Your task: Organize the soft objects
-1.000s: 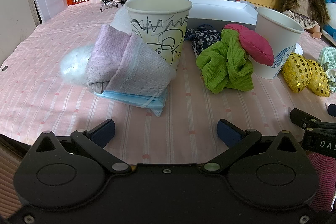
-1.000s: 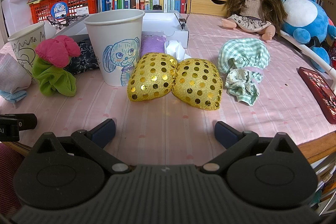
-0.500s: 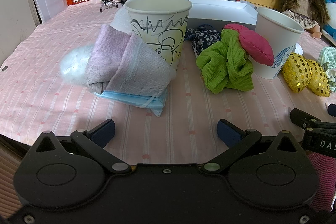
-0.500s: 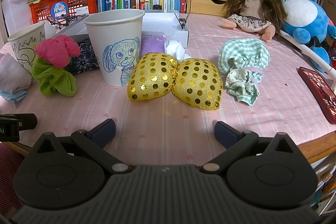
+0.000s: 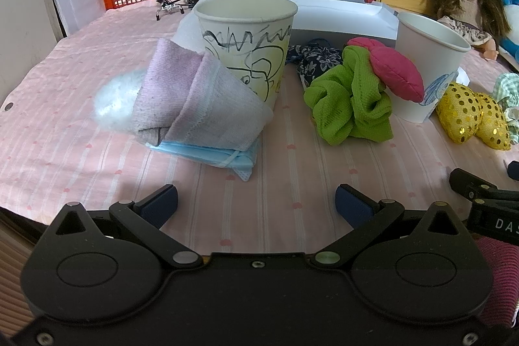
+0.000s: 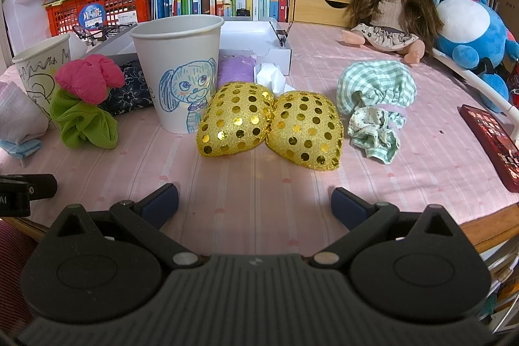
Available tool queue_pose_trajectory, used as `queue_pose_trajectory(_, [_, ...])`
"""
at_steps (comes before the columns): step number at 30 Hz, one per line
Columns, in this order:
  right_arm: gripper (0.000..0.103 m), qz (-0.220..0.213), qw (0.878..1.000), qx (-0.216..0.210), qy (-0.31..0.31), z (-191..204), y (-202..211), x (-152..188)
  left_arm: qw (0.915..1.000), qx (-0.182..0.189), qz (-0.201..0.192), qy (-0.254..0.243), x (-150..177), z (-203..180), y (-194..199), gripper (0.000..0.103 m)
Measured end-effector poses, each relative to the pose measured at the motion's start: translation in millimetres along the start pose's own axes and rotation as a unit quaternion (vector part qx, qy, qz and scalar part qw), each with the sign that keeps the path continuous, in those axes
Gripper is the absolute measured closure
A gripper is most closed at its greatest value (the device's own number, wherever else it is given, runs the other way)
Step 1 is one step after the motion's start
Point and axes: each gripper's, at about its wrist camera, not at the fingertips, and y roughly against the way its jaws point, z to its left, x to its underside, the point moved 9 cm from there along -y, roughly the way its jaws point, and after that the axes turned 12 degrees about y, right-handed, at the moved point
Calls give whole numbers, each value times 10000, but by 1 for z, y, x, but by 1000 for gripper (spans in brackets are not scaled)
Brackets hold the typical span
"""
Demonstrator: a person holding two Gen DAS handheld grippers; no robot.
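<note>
Soft objects lie untouched ahead of both my grippers, so nothing is sorted yet. My left gripper (image 5: 256,203) hovers with jaws spread wide and empty over the pink tablecloth (image 5: 292,171); just beyond it a lilac towel (image 5: 194,106) rests on a blue face mask (image 5: 211,156) and leans against the scribbled paper cup (image 5: 246,38). My right gripper (image 6: 254,205), equally wide and empty, faces two gold sequin pads (image 6: 269,128) touching each other beside the dog-drawing paper cup (image 6: 178,70). I count two cups, likely the sorting bins, one green scrunchie (image 6: 81,122), one pink bow (image 6: 89,80) and one checked bonnet (image 6: 376,93).
</note>
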Motion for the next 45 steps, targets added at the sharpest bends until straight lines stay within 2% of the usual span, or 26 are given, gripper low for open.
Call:
queue_pose_trajectory(14, [0,-133,9999,-31,32,0,2,1,10000,61,-21,-35,-2,3,-3,0])
queue_pose_trajectory(23, [0,-274,9996,26,1,0,4,3,9996,153,-225,-68,1,6,-1,0])
queue_pose_trajectory(29, [0,-416,9991,-101,14,1,8,-1,9997,176,-159,-86,-3,6,-1,1])
queue_pose_trajectory(32, [0,-688,9975,-141,38,2,15,-10,9992,212,-309,-152,-9,4,5,2])
queue_pose_trajectory(36, [0,-944,9954,-152,100,0,19,-25,9966,324,-735,-209,-23,2,22,3])
queue_pose_trajectory(39, [2,-1025,9946,-127,131,-3,18,-33,9946,436,-935,-103,-33,3,32,8])
queue_pose_trajectory(45, [5,-1065,9939,-42,294,-5,12,-40,9946,433,-939,-11,-41,9,30,24])
